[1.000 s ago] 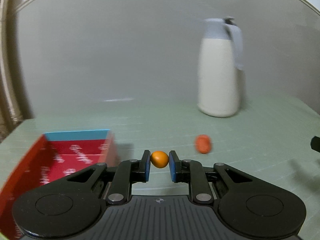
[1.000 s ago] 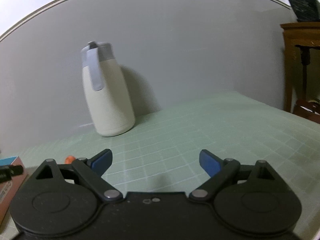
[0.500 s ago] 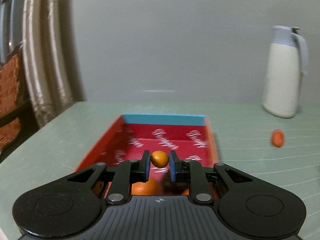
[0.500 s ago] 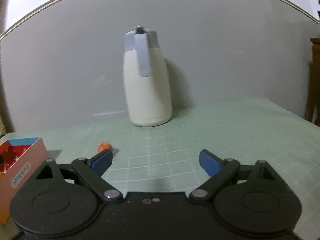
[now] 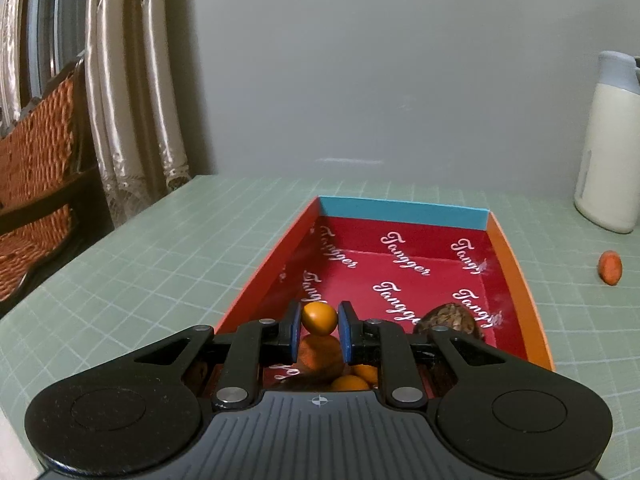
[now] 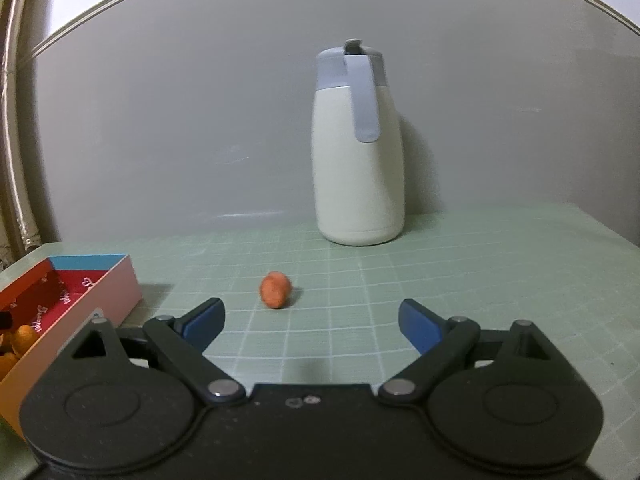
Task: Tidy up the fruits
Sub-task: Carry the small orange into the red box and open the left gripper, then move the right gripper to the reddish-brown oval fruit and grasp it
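Left gripper (image 5: 319, 330) is angling downward, blue pads (image 5: 295, 330) clamping a small orange fruit (image 5: 319, 318) between them. Right gripper (image 6: 310, 326) is tilting slightly downward, jaws spreading wide with nothing between them.

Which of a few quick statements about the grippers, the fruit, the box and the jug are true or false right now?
1. The left gripper is clamped on a small orange fruit. True.
2. The right gripper holds the reddish fruit. False: its jaws stand open and empty; the fruit lies on the table.
3. The red box is empty. False: fruit lies inside.
4. The white jug stands upright. True.
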The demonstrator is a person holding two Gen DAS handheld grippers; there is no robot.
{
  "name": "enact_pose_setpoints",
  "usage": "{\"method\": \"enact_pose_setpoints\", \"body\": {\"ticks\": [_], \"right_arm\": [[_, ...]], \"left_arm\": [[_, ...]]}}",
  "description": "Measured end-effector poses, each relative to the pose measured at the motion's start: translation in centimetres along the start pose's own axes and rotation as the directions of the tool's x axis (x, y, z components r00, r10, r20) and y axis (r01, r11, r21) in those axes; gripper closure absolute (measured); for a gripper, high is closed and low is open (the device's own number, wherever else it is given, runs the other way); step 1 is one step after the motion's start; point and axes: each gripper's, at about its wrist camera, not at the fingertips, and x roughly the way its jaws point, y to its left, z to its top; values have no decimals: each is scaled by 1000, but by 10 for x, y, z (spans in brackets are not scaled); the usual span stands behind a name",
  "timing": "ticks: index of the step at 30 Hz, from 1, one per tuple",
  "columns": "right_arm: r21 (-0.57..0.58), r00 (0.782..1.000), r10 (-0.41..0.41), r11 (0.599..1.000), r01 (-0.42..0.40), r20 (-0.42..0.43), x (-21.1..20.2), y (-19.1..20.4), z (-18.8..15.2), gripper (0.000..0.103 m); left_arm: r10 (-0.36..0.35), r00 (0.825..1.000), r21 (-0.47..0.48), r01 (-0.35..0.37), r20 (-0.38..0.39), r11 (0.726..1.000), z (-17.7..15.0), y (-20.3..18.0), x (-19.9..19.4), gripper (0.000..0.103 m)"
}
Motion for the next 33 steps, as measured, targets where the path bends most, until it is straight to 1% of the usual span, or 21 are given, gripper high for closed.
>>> {"method": "enact_pose_setpoints", "body": {"ticks": [12,17,22,23,24,26,29,31,33], "right_arm": [[-25,999,48,999,-48,-9,3,25,1,9],[-33,998,64,997,-64,-14,4,33,1,9],[-45,997,76,996,-77,-23,6,42,0,9],[-46,997,78,996,-80,-24,7,43,0,9],[-47,996,81,996,-82,-25,7,44,0,9],[-50,996,85,995,-86,-27,8,47,0,9],[-56,996,89,994,-90,-30,8,50,0,9],[-58,996,88,994,-90,-31,9,51,-1,9],[-60,996,87,994,-89,-36,10,51,-2,9]], "left_arm": [[3,1000,-25,-4,-28,1000,-1,8,2,83],[-8,999,-44,6,-49,999,-1,12,5,83],[-10,999,-49,8,-53,999,-1,15,4,81],[-11,998,-56,8,-55,998,0,16,4,72],[-13,998,-65,10,-54,998,-1,18,4,60],[-34,999,-69,31,-39,997,0,18,0,54],[-31,999,-42,30,-14,999,0,15,-5,46],[-39,999,-39,39,0,998,1,14,-9,38],[-47,999,-41,48,18,998,3,14,-14,29]]}}
